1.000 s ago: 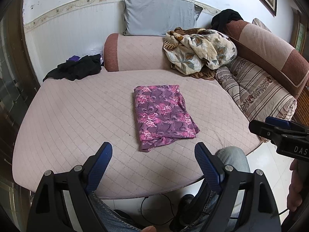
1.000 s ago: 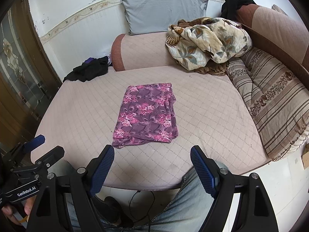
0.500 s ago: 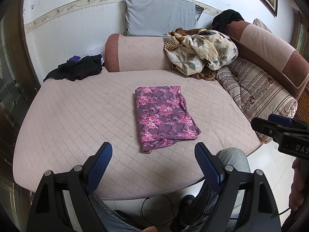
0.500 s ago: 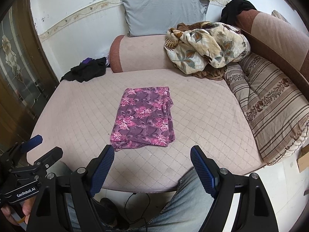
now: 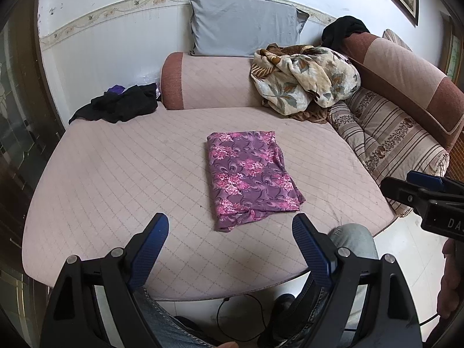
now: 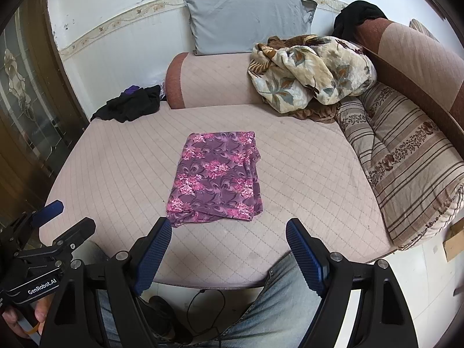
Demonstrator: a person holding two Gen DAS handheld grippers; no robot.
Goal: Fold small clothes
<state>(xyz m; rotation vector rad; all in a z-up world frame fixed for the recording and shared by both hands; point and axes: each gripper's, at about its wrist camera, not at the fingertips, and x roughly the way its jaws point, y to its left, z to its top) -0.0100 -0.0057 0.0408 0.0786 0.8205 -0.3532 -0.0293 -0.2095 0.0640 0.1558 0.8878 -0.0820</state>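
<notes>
Purple floral cloth (image 5: 249, 177) lies folded into a rough rectangle near the middle of the pink quilted cushion (image 5: 116, 179), its near left corner bunched and poking out past the edge. We hold the left gripper (image 5: 229, 240) and the right gripper (image 6: 226, 245) above the cushion's front edge, short of the cloth, both with jaws spread wide and nothing between them.

We judge the cloth either wants one more fold or is nearly done, so the step in hand is to reach in and take the near edge. To do it well we come down on the two near corners, one gripper on each, and pinch all the layers together, not just the top one, or the stack slides apart as it lifts. The bunched corner needs tucking flat first, since a fold laid over it will bulge.

We lift only a little, carry the near edge over to meet the far edge, and lay it down evenly. The black clothes (image 5: 121, 104) at the far left and the floral blanket (image 5: 304, 81) sit well apart and should not interfere
</notes>
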